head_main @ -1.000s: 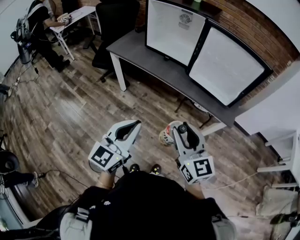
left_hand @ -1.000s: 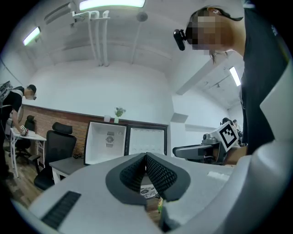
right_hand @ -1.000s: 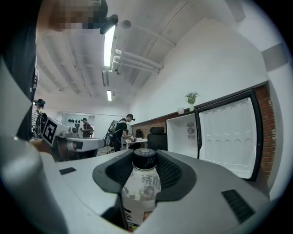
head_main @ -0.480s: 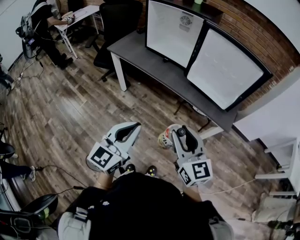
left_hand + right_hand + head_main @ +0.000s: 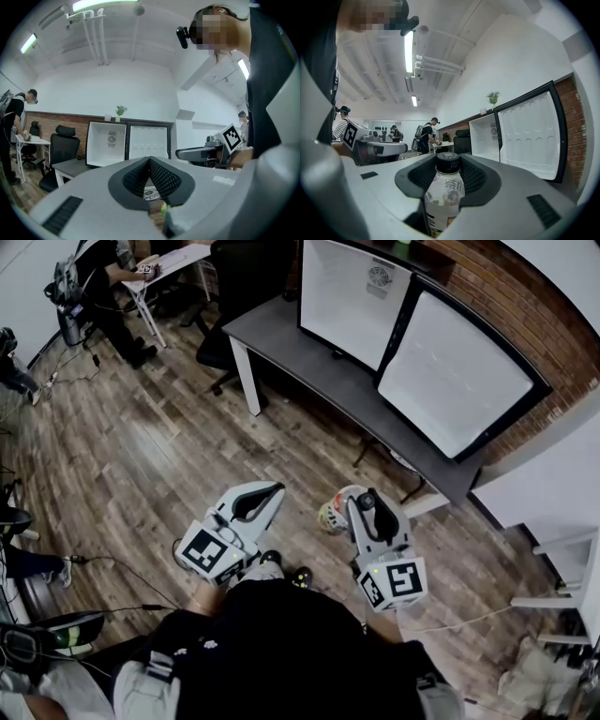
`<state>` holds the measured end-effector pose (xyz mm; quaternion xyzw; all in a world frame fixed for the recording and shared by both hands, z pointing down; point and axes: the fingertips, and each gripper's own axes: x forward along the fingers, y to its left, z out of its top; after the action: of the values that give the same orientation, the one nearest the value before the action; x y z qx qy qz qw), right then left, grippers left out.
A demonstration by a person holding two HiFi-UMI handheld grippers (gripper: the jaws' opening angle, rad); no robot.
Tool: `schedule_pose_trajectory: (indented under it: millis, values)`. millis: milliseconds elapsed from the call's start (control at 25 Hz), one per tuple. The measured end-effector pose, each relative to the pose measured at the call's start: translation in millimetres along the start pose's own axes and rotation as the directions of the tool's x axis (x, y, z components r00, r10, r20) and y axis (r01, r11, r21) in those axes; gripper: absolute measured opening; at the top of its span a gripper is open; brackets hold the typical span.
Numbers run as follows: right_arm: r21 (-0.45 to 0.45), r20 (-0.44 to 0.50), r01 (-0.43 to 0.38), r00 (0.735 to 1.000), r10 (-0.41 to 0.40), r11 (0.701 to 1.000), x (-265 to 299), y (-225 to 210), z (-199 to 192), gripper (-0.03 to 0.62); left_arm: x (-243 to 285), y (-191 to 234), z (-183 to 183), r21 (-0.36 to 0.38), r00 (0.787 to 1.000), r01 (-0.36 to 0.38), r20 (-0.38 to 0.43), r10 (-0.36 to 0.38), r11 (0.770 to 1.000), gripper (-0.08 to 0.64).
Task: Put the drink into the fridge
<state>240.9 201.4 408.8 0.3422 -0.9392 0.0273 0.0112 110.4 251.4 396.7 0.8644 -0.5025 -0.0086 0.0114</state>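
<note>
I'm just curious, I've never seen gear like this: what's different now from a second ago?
Very little. The person seems to have shuffled slightly across the floor, so the fridge has shifted a touch in view. The right gripper still holds the drink bottle in its jaws; the left gripper stays shut and empty.

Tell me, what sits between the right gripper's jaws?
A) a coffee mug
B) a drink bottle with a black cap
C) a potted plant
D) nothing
B: the right gripper view shows the right gripper clamped on a black-capped drink bottle standing upright between its jaws.
</note>
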Motion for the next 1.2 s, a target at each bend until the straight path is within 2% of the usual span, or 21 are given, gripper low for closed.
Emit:
schedule_pose_trajectory:
  millis: [600, 1200]
  values:
    - [-0.016, 0.004, -0.031, 1.0, 0.031, 0.999, 28.1, -14.1, 9.6, 0.152, 17.6, 22.7, 0.2, -0.02, 0.999, -0.034, -0.018, 0.034, 0.999, 0.003]
    - [-0.033, -0.002, -0.032, 0.999, 0.032, 0.999, 95.1, -16.4, 17.1, 0.152, 37.0, 88.3, 3.7, -0.028, 1.0, -0.021, 0.01, 0.021, 0.999, 0.003]
